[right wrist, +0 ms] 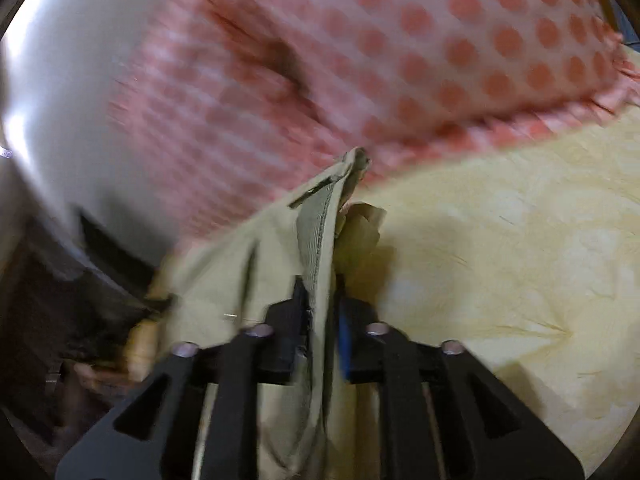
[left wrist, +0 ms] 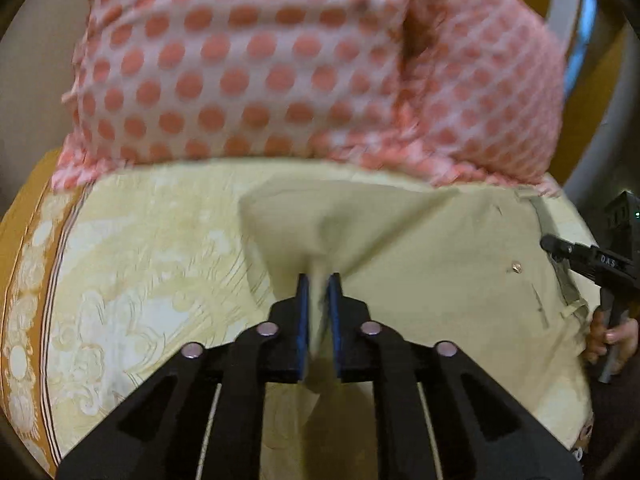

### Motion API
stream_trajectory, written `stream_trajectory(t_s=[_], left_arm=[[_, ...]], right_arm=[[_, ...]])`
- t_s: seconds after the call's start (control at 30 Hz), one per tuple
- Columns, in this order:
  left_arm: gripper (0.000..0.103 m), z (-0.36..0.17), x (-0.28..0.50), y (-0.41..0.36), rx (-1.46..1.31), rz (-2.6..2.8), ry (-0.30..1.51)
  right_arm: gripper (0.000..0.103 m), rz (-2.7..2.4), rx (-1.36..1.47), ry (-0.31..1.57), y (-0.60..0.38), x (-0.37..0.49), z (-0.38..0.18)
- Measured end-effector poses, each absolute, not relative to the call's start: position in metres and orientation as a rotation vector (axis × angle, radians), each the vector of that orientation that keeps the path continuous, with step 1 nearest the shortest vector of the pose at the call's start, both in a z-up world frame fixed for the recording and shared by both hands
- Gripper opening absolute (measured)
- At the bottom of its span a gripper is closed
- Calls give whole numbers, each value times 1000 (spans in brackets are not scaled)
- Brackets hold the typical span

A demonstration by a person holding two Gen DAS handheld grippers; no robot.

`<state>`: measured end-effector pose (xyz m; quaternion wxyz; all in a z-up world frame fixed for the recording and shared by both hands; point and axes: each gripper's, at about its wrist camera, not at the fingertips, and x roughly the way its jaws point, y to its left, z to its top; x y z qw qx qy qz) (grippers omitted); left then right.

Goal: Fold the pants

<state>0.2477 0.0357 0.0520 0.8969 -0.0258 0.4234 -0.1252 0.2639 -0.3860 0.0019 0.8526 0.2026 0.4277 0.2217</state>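
Observation:
Pale khaki pants lie spread on a yellow patterned bedsheet. My left gripper is shut on a pinched fold of the pants fabric and lifts it into a peak. My right gripper is shut on the pants waistband, which stands up between the jaws with a belt loop at its top. The right gripper also shows at the right edge of the left wrist view, at the waistband side of the pants, held by a hand.
A pink pillow with orange dots lies on the bed just beyond the pants; it also shows in the right wrist view. An orange border runs along the sheet's left edge. A white wall stands at left.

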Motion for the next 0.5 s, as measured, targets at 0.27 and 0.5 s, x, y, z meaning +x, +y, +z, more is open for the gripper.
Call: stream_trajectory(t_s=[0.27,0.5], left_arm=[[40,77,186,34,-144,-378,758],[40,30,203,5,-83,-303,952]], right_arm=[[67,700,487,780,-380,210,35],[78,498,463,935,-363,211,12]])
